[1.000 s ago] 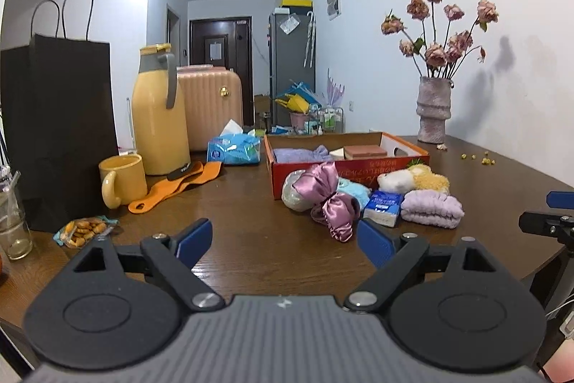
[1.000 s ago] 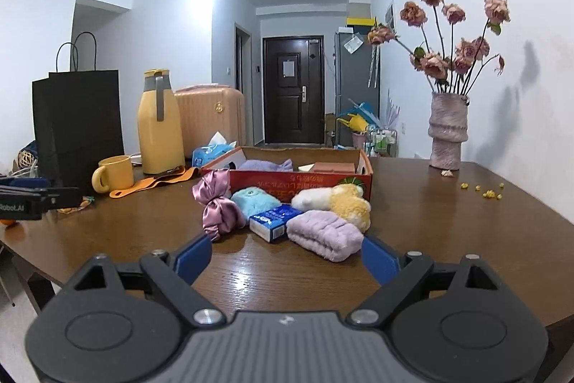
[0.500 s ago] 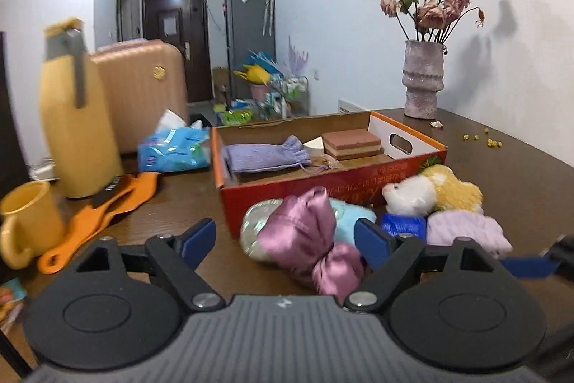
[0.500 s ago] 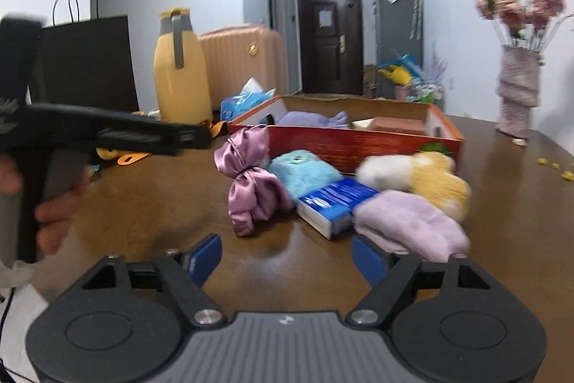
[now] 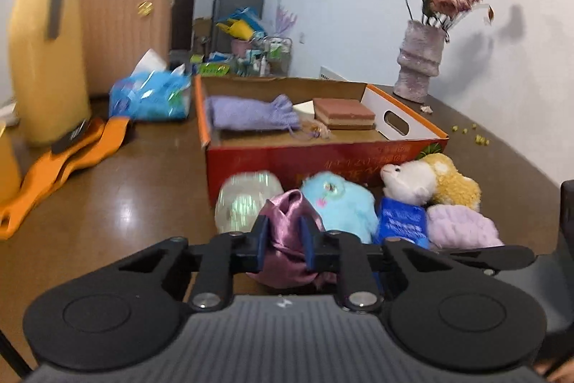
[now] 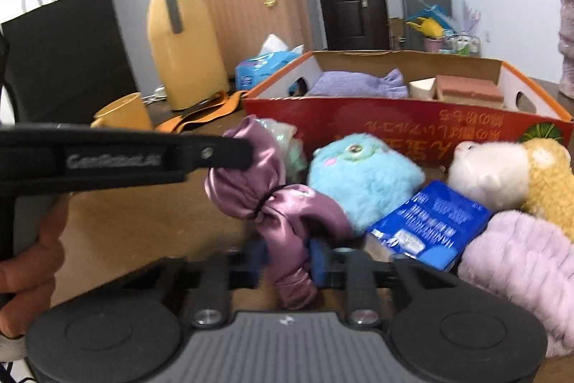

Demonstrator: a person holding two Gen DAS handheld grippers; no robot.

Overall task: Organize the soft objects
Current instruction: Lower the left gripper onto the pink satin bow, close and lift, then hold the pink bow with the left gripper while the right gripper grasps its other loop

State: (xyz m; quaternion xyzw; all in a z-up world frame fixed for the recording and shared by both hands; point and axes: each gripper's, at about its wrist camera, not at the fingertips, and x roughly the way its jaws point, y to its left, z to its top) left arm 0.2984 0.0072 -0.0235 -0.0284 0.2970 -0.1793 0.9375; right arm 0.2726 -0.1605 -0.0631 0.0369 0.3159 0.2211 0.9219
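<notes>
A pink satin cloth (image 5: 285, 218), tied in the middle, lies before the red cardboard box (image 5: 323, 153). My left gripper (image 5: 285, 241) is closing, its pads pressing one end of the cloth. My right gripper (image 6: 288, 257) is closing too, pinching the other end (image 6: 287, 207). In the right wrist view the left gripper (image 6: 247, 151) reaches in from the left. Beside the cloth sit a blue plush (image 5: 340, 203), a white and yellow plush (image 5: 430, 182), a lilac fluffy piece (image 5: 459, 225) and a blue packet (image 5: 401, 218). The box holds a lilac pouch (image 5: 251, 113).
A yellow jug (image 5: 43, 60), an orange strap (image 5: 71, 160) and a tissue pack (image 5: 150, 96) stand left of the box. A vase of dried roses (image 5: 419, 60) is at the back right. A black paper bag (image 6: 64, 60) and a yellow mug (image 6: 122, 113) are far left.
Both grippers came forward and down to the pile in front of the box. Their jaws went from wide open to closed around the two ends of the pink satin cloth.
</notes>
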